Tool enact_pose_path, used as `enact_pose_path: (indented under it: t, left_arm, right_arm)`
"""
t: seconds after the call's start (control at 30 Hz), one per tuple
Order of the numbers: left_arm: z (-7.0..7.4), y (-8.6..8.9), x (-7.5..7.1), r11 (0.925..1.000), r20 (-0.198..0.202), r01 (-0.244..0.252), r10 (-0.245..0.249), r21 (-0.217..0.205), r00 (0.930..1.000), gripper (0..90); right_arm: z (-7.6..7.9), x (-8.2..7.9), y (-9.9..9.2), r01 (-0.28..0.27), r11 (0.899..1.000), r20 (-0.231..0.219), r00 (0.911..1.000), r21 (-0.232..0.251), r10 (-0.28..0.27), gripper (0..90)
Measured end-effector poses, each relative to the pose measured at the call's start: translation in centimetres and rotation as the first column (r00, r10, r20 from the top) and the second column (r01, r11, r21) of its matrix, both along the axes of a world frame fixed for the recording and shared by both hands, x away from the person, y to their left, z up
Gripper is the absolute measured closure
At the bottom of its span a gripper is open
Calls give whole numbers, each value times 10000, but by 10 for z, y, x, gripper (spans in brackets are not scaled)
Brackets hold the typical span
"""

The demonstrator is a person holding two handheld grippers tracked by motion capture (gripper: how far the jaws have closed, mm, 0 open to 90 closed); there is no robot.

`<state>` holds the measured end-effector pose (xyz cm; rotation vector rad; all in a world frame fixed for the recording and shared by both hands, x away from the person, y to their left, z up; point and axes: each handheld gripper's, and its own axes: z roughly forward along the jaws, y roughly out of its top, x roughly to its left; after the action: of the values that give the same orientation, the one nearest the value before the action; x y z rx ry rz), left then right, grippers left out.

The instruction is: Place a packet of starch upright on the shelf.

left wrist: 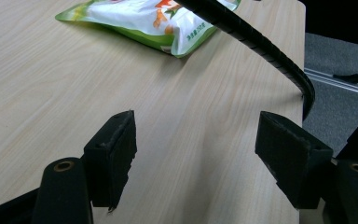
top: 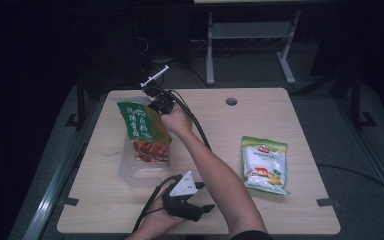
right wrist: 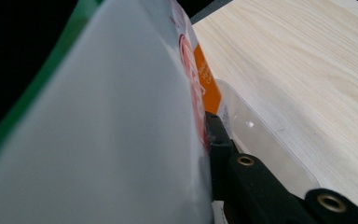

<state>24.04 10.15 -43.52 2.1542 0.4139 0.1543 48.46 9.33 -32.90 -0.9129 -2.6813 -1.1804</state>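
A green snack bag [top: 142,130] with a picture of reddish-brown food stands tilted in a clear plastic box [top: 130,172] at the left of the table. My right gripper [top: 157,106] reaches across from the right and is shut on the bag's upper back corner. In the right gripper view the bag's white back [right wrist: 112,130] is very close, with one black finger [right wrist: 217,140] pressed against it and the box's clear rim [right wrist: 265,140] just beyond. My left gripper [top: 205,198] rests near the front edge, its jaws [left wrist: 196,140] open over bare wood.
A white and green bag [top: 264,164] lies flat on the right half of the table; its corner [left wrist: 154,21] lies ahead of the left jaws. A black cable [left wrist: 265,44] crosses there. The light wooden table [top: 290,215] has a round hole [top: 231,101] at the back.
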Motion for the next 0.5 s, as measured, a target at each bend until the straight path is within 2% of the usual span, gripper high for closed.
enact_pose_path:
  t: [0.17,0.3,0.37,0.47,0.5]
  left_arm:
    - [1,1,0,10000,-38,-27,27,-31,10000,286]
    - [1,1,0,10000,-11,-70,70,-45,10000,286]
    - [1,2,-1,10000,-6,-57,57,-28,10000,286]
    - [1,2,-1,10000,-76,-52,51,-65,10000,286]
    - [1,1,-1,10000,-75,-54,54,-66,10000,286]
  right_arm:
    - [-6,-2,4,28,10000,71,10000,57,-29,900]
    - [-14,0,4,169,9996,-113,9998,247,-167,897]
    - [-12,-1,6,74,10000,-1,10000,-33,-74,889]
    - [-8,-3,9,-145,9958,360,9992,-903,178,808]
    - [-8,-4,9,-260,9936,331,9990,-1097,298,795]
